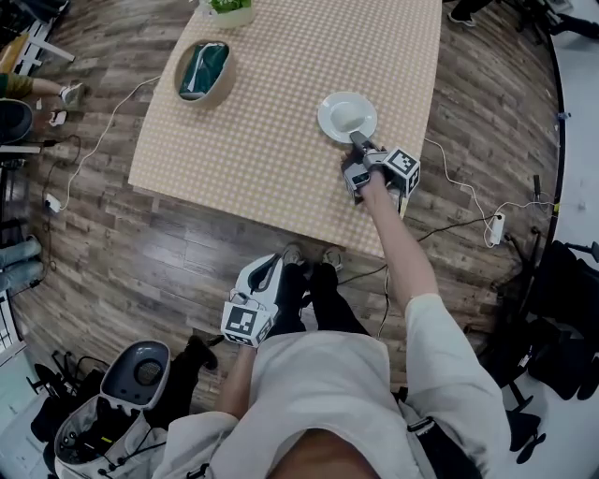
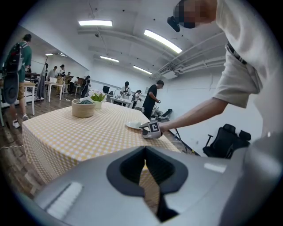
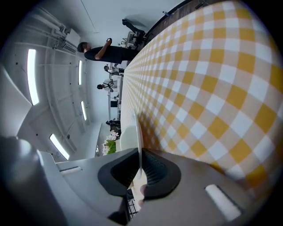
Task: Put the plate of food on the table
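Observation:
A white plate (image 1: 347,116) is at the near right part of the checked yellow table (image 1: 281,140), at or just above the cloth. My right gripper (image 1: 358,142) is shut on its near rim. In the right gripper view the plate (image 3: 138,132) shows edge-on between the jaws of the right gripper (image 3: 139,152), with its shadow close by on the cloth. The left gripper view shows the plate (image 2: 132,125) and the right gripper (image 2: 145,128) from the side. My left gripper (image 1: 267,276) hangs below the table's near edge, by my legs; the left gripper (image 2: 145,150) is shut and holds nothing.
A round basket (image 1: 203,71) with a dark green cloth stands at the table's far left, and a plant pot (image 1: 227,9) at the far edge. Cables and a power strip (image 1: 496,227) lie on the wooden floor at the right. Several people stand in the room behind.

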`<state>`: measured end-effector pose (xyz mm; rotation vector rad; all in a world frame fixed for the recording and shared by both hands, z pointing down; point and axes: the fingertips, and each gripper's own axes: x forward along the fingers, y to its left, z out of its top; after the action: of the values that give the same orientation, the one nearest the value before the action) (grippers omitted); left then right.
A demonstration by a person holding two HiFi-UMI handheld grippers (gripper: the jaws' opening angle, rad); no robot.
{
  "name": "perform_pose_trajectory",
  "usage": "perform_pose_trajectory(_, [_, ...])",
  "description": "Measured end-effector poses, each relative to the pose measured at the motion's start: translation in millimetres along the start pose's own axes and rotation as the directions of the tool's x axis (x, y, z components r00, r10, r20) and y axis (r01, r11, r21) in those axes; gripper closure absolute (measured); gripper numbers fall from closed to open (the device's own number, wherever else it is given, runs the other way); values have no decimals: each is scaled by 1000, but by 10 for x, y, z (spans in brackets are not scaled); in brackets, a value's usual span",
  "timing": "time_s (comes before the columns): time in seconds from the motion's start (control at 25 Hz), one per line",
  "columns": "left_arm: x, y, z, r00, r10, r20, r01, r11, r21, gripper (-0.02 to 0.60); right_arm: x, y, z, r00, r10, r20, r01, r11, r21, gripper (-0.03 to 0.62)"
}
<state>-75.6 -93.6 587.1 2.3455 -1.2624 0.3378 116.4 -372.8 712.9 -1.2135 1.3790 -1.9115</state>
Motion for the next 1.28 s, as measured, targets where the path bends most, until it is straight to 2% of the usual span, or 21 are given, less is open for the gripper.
perform_pose_trajectory(0.44, [-41, -8, 43, 1000, -2, 12, 2, 1000, -1, 572, 3, 2, 4, 999, -46, 9, 46, 998, 38, 580])
perform_pose_trajectory(0.6, [-49, 1, 42, 1000, -2, 12, 2, 1000, -5, 571, 15, 63, 28, 1000, 6, 30, -9, 995, 99, 561])
perform_pose_trajectory(0.68, [-69, -6, 26, 1000, -2, 10, 2, 1000, -5, 572, -6, 99, 44, 998, 46, 43, -51, 993, 107, 509])
perform_pose_trajectory(0.84, [-91, 8, 8, 1000, 0, 11, 0, 1000, -5, 571, -21, 163, 49, 993, 108, 42, -113, 986, 124, 463])
perform_pose_trajectory(1.0, [-117, 0, 16, 1000, -3, 11, 3, 1000, -6, 571, -30, 198, -17, 991, 135, -11, -135, 990, 31, 440])
perform_pose_trajectory(1.28, [-107, 79, 22, 1000, -7, 9, 7, 1000, -15, 572, 36, 264, -159, 982, 109, -157, -132, 981, -146, 405])
